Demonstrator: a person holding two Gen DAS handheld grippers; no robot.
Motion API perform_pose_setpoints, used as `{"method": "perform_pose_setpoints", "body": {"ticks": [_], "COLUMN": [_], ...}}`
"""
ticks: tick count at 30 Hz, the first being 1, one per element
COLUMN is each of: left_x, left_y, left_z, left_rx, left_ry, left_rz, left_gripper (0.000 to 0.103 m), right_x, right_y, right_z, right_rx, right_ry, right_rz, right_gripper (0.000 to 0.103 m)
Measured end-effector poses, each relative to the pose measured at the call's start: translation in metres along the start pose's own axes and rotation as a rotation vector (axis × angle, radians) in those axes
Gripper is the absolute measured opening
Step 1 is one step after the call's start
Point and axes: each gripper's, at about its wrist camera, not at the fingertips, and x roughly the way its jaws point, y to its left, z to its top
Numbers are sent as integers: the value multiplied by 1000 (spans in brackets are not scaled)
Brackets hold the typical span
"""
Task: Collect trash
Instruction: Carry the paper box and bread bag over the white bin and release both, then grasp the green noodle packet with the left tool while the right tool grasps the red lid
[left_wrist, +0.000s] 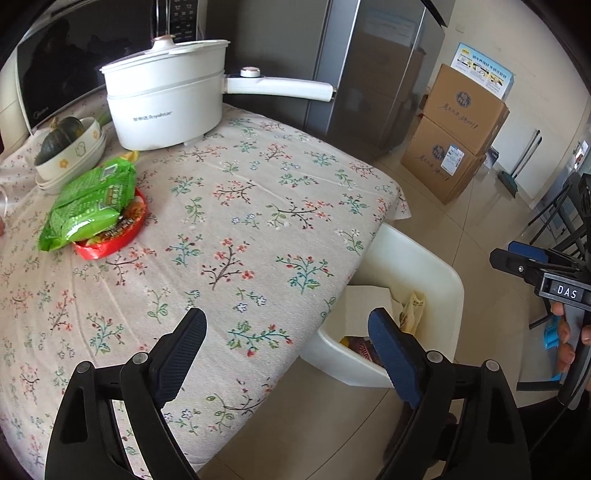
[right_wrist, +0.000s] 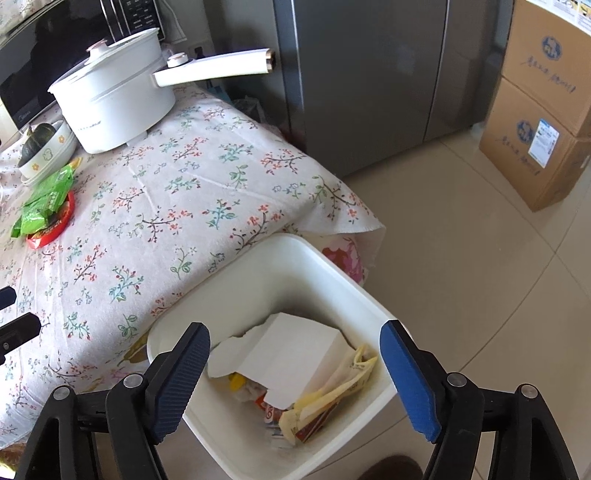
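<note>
Right gripper (right_wrist: 295, 373): jaws wide, empty, over the white plastic bin (right_wrist: 332, 266) with paper and wrappers inside, lower centre of frame. Left gripper (left_wrist: 286, 345): jaws wide, empty, above the floral-cloth worktop (left_wrist: 240, 206) edge. Candidate trash: green crinkled packet (left_wrist: 90, 201) on a red-rimmed wrapper (left_wrist: 110, 243), left of frame. Approach low, pinch packet edge, avoid the white electric pot (left_wrist: 166, 107)

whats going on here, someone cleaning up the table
A person holds two tongs, both open and empty. The right tongs hover over the white bin beside the table, which already holds paper and wrappers. The left tongs sit above the table edge. A green packet on a red bowl remains on the tablecloth.
</note>
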Motion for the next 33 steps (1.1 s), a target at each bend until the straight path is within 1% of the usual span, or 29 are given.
{"method": "perform_pose_setpoints", "body": {"ticks": [9,12,15,18,19,22,25,27,28,30,33], "left_x": [-20,-21,-14,-2,3,17,32,44,51,66,87], "left_y": [65,89,114,134,140,152,152,150,150,151,161], "left_z": [5,9,17,22,24,33,46,56,62,72,82], "left_rx": [-93,-79,-61,-3,9,34,108,149,167,195,181], "left_ry": [-35,-40,-19,-19,-19,-24,-36,-35,-29,-5,42], "left_rz": [93,161,202,266,276,275,283,271,265,262,237], "left_gripper": [92,92,92,92,92,91,90,88,87,82,77], "right_x": [11,20,32,44,47,56,62,65,67,71,75], "right_y": [58,78,94,104,106,110,109,107,106,104,103], "right_z": [21,28,34,39,40,46,53,56,58,61,63], "right_rx": [-62,-88,-119,-136,-138,-145,-137,-121,-114,-99,-90], "right_ry": [-7,4,16,34,39,50,60,66,71,80,93], "right_rz": [49,60,59,59,59,61,58,66,71,79,87], "right_gripper": [84,84,84,84,84,84,84,84,84,84,84]}}
